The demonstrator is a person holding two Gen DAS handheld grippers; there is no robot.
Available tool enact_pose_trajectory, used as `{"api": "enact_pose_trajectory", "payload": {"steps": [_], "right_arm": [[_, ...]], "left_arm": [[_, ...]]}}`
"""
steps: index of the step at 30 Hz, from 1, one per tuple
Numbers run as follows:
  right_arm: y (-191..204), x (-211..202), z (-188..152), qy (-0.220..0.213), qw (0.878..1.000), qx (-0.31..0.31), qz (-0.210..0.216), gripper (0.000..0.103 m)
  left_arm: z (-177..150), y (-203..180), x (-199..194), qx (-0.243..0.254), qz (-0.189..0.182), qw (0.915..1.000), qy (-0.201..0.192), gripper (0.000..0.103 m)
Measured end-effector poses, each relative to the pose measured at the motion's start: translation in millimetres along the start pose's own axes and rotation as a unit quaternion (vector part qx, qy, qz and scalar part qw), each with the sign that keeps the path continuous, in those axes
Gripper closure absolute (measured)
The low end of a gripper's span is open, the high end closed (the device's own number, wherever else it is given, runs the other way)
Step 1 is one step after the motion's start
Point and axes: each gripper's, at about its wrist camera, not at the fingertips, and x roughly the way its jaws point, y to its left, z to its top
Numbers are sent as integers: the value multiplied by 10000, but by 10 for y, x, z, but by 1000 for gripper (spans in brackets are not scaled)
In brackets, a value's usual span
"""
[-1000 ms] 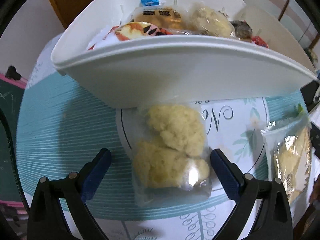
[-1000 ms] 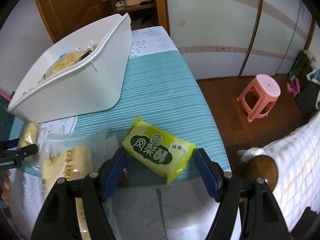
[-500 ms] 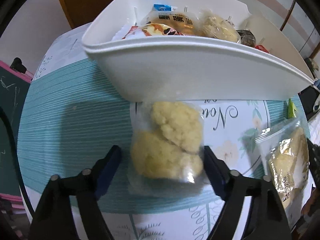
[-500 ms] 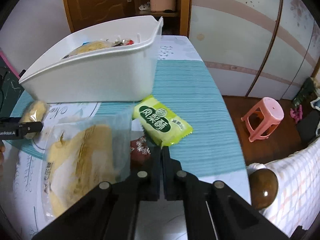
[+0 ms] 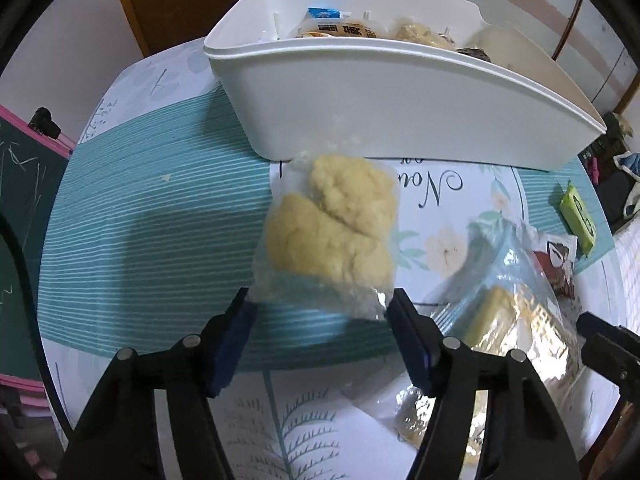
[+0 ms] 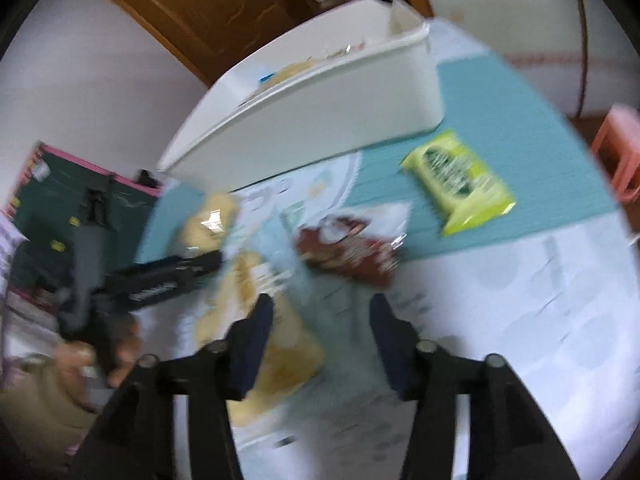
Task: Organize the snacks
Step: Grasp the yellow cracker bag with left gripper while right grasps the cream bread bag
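Note:
A clear bag of crumbly yellow pastry (image 5: 332,228) hangs tilted just above the teal cloth. My left gripper (image 5: 320,312) is closing, and its blue pads press on the bag's lower corners. Behind it stands the white bin (image 5: 400,112) with several snacks inside. My right gripper (image 6: 322,312) is opening in a blurred view. It hovers over a clear bag of yellow cake (image 6: 272,344) whose clear film spreads between the jaws, with neither pad pressing on it. A red-brown packet (image 6: 352,248) and a green packet (image 6: 456,180) lie on the table beyond it.
The round table (image 5: 140,220) has a teal striped and floral cloth. A pink stool (image 6: 616,152) stands on the floor to the right. A green chalkboard (image 5: 20,200) is at the left, and a wooden door (image 6: 208,4) is behind the bin.
My left gripper's jaws narrowed onto the pastry bag and raised it off the cloth. My right gripper shut, then reopened, and swung from the green packet toward the cake bag.

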Motion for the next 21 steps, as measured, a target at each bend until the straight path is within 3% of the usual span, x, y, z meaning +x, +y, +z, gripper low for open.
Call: {"api": "enact_pose_trajectory", "payload": {"steps": [2,6,10,13,15,17,21], "right_arm": [[31,42,-18,151,9998,-43,124,44],[180,204,-50,435,9973,-532,-245,43],[336,286,-69,509,9915,-1142,-361,33],[489,380,-113,598,9816,-1710,-601,32],[559,417,-152,741,9739,-2056,-612,36],[581,421,-158,840,9745,-2049,-353,56],[666,371,-184,815,9734,-2123,-278,81]], "left_arm": [[-51,-16,-5,16,-7,10000,-18,37],[-111,-158,-3,41,-13,10000,-16,37],[-72,-42,12,102,-42,9999,-9,37],[-60,-5,7,141,-70,9999,24,36],[-18,2,2,162,-91,9998,60,36],[34,14,11,176,-102,9997,115,34],[153,38,76,103,-93,9997,202,27]]}}
